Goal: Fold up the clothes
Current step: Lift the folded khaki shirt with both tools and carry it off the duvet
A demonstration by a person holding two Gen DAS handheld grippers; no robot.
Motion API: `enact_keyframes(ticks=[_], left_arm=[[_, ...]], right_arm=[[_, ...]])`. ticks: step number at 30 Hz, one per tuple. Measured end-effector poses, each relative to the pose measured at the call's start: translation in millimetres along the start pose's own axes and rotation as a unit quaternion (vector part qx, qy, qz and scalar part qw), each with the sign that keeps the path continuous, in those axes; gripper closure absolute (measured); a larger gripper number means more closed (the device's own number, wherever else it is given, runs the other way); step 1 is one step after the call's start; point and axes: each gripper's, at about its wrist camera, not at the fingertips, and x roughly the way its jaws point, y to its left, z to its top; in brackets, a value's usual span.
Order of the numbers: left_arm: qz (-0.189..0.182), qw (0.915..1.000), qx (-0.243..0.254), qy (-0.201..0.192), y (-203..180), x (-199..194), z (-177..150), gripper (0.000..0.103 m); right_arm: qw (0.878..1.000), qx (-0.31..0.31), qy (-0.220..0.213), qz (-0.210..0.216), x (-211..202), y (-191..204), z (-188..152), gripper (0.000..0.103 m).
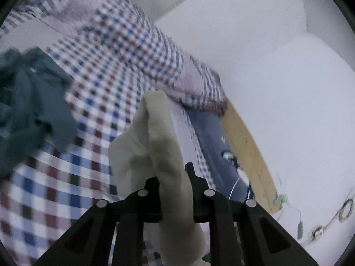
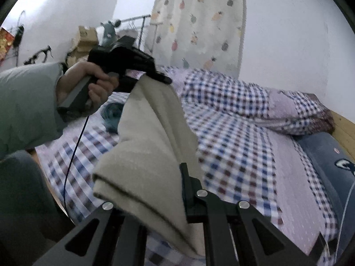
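From the left wrist, the left gripper (image 1: pixel 173 177) is pinching a fold of the beige cloth (image 1: pixel 153 137) above the checked bedsheet (image 1: pixel 99 102), with a dark green garment (image 1: pixel 28 102) lying at the left. From the right wrist, the right gripper (image 2: pixel 164 190) is pinching the same cloth, which is hanging between both grippers over the bed; a hand (image 2: pixel 88 86) is holding the other gripper.

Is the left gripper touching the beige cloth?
Touching. The left wrist view shows the left gripper shut on the beige cloth.
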Motion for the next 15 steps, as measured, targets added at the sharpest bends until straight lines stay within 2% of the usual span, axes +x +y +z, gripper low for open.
enact_keyframes(ticks=[6,11,15], left_arm=[[0.008,0.9947,-0.033,-0.097,5.0,-112.5,22.0,0.087],[0.035,0.9832,-0.062,-0.168,26.0,-208.6,41.7,0.087],[0.07,0.9704,-0.085,-0.215,55.6,-281.5,58.6,0.087]], right_arm=[[0.997,-0.012,-0.047,0.061,5.5,28.8,61.6,0.097],[0.988,-0.016,-0.068,0.14,29.8,58.0,118.3,0.097],[0.977,-0.032,-0.079,0.195,61.6,88.3,167.1,0.097]])
